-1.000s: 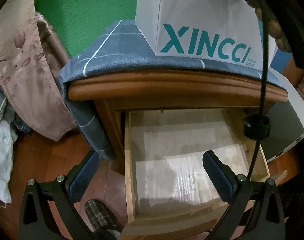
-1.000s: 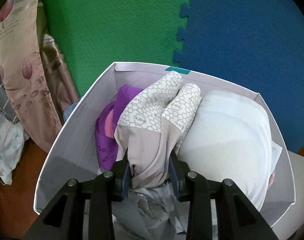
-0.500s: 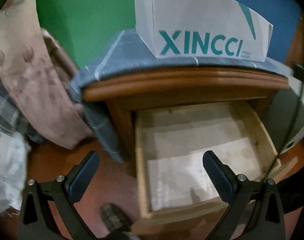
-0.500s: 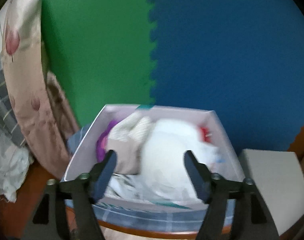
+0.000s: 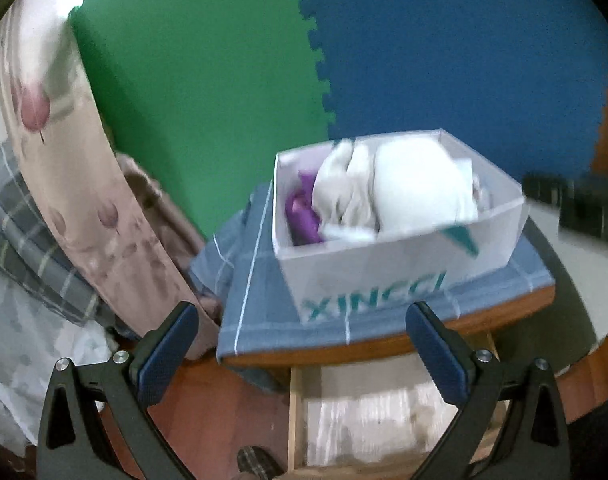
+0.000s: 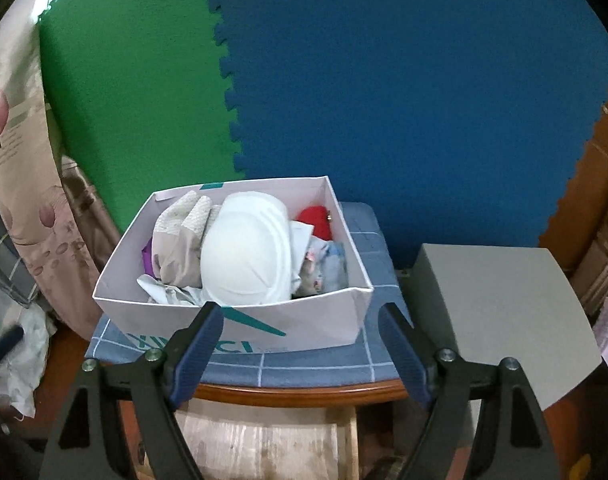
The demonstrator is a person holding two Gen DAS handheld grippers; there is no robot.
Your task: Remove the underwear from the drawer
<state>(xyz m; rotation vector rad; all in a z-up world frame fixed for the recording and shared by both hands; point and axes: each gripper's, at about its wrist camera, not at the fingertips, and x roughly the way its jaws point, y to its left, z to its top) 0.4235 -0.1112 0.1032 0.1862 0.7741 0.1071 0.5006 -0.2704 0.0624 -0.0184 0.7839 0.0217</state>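
My right gripper (image 6: 300, 350) stands wide open with nothing between its blue fingers (image 6: 198, 344); its jaws have just been opening, and the beige patterned underwear (image 6: 180, 236) they gripped a second ago now lies in the box. My left gripper (image 5: 302, 354) is likewise spread wide and holds nothing, its fingers (image 5: 168, 354) clear of every object. Directly below both grippers the wooden drawer (image 5: 298, 412) is pulled out; the part of its pale floor that is visible carries no garment. Above the drawer sits the nightstand top (image 6: 304, 394), covered by a blue checked cloth (image 6: 316, 364). On the cloth stands a white cardboard box (image 6: 328, 326) with teal lettering on its front wall. Inside the box, from left to right in the right wrist view: a purple item (image 6: 146, 258) at the left wall, the beige patterned underwear beside it, a white padded cup (image 6: 244, 262) in the middle, a pale floral garment (image 6: 324, 264), and a red item (image 6: 314, 222) in the far right corner. To the right of the nightstand stands a grey box-like unit (image 6: 500, 312). To the left hangs a beige flowered curtain (image 6: 20, 160). Behind everything, green foam tiles (image 6: 140, 92) join blue foam tiles (image 6: 404, 92) on the wall.
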